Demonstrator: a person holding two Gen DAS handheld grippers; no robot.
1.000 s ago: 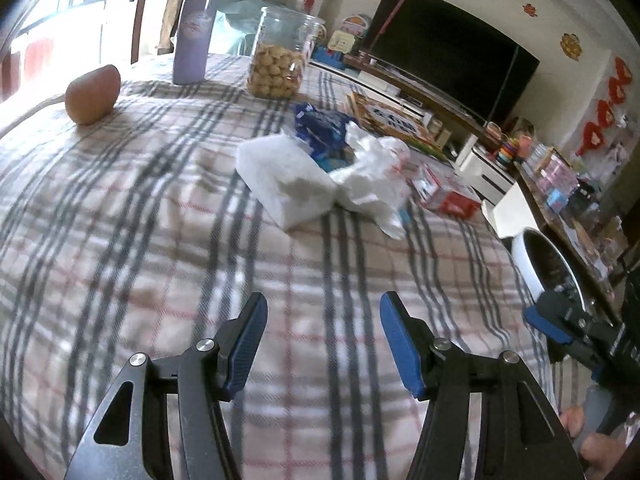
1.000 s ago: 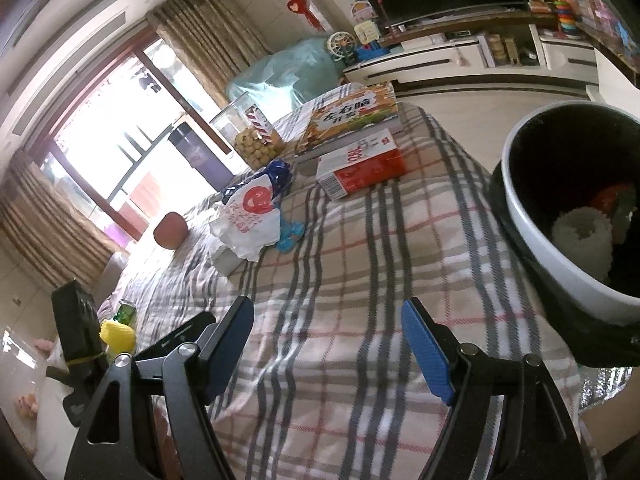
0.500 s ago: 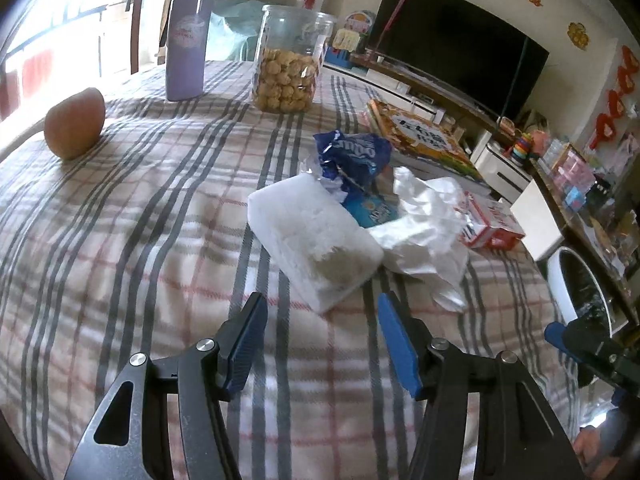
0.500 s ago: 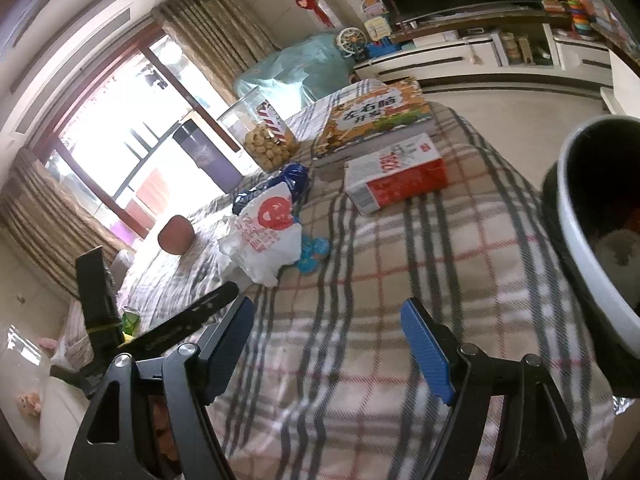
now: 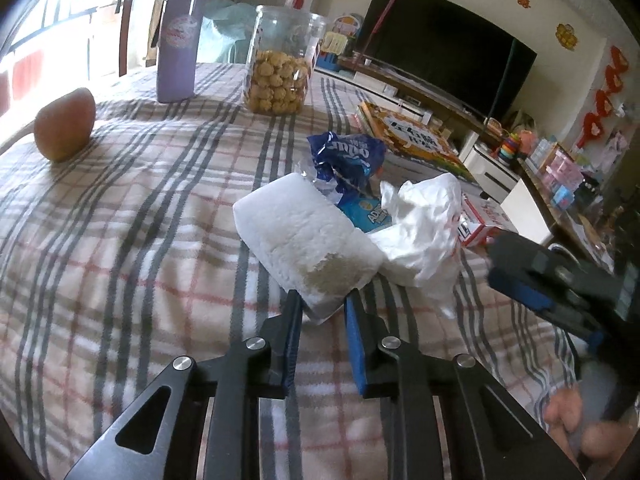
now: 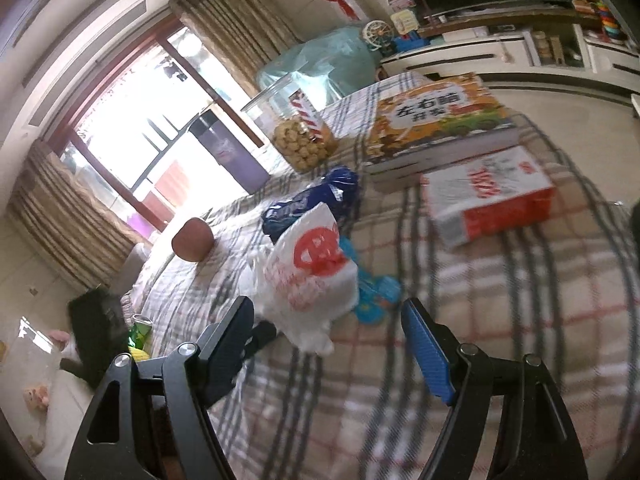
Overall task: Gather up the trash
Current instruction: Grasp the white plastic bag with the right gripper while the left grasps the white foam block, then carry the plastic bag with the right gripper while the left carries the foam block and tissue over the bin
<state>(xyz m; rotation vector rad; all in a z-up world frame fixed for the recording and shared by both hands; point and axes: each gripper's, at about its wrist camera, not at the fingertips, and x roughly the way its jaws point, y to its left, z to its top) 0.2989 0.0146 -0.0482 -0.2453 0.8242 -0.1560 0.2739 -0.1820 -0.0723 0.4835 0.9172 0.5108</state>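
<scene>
A stained white foam block point(image 5: 308, 236) lies on the plaid tablecloth point(image 5: 120, 216). My left gripper point(image 5: 320, 300) is shut on its near corner. Behind it lie a blue snack wrapper point(image 5: 352, 156), a light blue wrapper point(image 5: 368, 212) and a crumpled white plastic bag point(image 5: 424, 224). In the right wrist view the bag point(image 6: 312, 272) shows a red print, with the blue wrapper point(image 6: 308, 204) behind it. My right gripper point(image 6: 328, 320) is open and empty, just short of the bag; it also shows in the left wrist view point(image 5: 540, 280).
An apple point(image 5: 64, 124), a purple tumbler point(image 5: 178, 44) and a cookie jar point(image 5: 280, 64) stand at the far side. A picture book point(image 6: 436, 120) and a red and white box point(image 6: 488, 196) lie to the right. The table edge is near right.
My left gripper moved forward to the foam block and closed on its corner. My right gripper swung left from the bin toward the white bag.
</scene>
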